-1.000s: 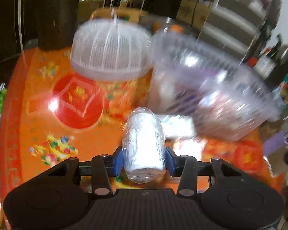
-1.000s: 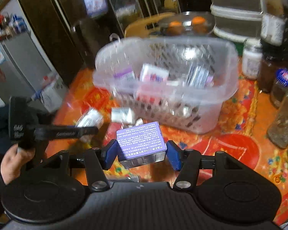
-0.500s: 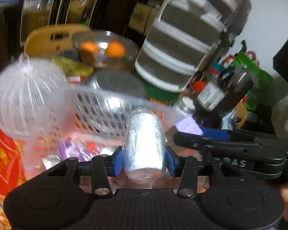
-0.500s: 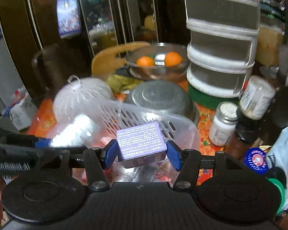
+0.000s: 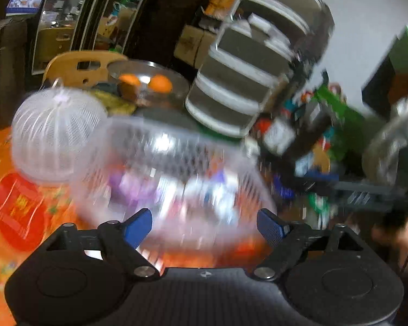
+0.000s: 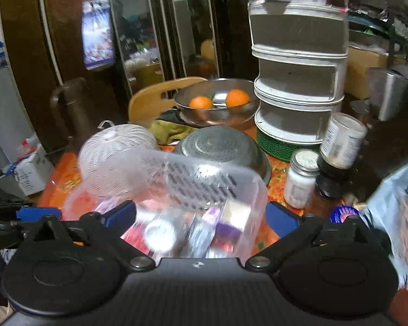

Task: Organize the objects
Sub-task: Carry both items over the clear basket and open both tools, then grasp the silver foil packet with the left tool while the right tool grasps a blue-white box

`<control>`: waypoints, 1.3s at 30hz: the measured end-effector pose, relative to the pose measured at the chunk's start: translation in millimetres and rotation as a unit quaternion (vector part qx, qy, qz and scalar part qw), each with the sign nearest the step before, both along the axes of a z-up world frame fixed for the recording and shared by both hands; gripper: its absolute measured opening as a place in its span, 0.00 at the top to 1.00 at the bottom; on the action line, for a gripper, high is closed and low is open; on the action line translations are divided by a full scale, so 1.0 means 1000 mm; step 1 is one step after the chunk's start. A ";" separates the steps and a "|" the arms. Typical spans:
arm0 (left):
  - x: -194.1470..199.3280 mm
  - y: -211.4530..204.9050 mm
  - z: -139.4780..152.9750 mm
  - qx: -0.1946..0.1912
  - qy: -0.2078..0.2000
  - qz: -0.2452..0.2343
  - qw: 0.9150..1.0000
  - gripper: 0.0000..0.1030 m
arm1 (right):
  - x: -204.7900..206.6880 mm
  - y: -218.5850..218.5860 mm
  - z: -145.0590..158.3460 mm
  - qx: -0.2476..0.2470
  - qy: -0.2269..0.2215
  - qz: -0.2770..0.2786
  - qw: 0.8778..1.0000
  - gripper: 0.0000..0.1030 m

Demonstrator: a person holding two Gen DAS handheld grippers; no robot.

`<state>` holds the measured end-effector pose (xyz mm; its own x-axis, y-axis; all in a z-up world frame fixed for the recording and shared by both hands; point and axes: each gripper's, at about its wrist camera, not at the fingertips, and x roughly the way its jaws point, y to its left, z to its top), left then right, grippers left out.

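Observation:
A clear plastic basket [image 6: 209, 164] [image 5: 149, 127] sits on the orange tablecloth under both grippers, holding several small packs. My left gripper [image 5: 204, 225] hangs over it, jaws opening, nothing between the blue pads. My right gripper [image 6: 201, 216] is also above it, jaws opening wide and empty. Down in the basket lie a white wrapped roll [image 6: 160, 235] and a purple box [image 6: 227, 229], both blurred. One blue fingertip [image 6: 38, 213] of the left gripper shows at the left edge of the right wrist view.
A white mesh food cover [image 6: 114, 149] stands left of the basket. Behind are an upturned metal colander [image 6: 223, 146], a steel bowl [image 6: 217, 119] with two oranges, a stacked white tiered container [image 6: 299, 87] and jars [image 6: 300, 179] at right. A wooden chair back [image 6: 155, 95] stands beyond.
Both grippers rose from the table to above the basket and opened. The wrapped roll left the left gripper and the purple box left the right one.

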<state>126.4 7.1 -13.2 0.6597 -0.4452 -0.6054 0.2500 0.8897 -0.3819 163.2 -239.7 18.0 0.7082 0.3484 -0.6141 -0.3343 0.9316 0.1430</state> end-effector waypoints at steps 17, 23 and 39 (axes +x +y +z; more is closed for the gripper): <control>-0.101 -0.005 -0.109 0.053 0.106 -0.061 0.991 0.18 | -0.121 0.039 -0.115 0.015 0.134 0.127 0.983 0.05; -0.107 -0.001 -0.117 0.066 0.100 -0.033 0.992 0.21 | -0.131 0.047 -0.121 -0.008 0.115 0.128 0.985 0.05; -0.108 0.008 -0.130 0.078 0.093 -0.001 0.993 0.29 | -0.139 0.083 -0.145 -0.048 0.119 0.192 0.973 0.16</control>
<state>18.9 15.0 -142.9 0.5293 -0.3383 -0.7781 0.1902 0.9410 -0.2798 24.6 -156.7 -126.7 0.3698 0.4921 -0.7881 -0.6291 0.7568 0.1774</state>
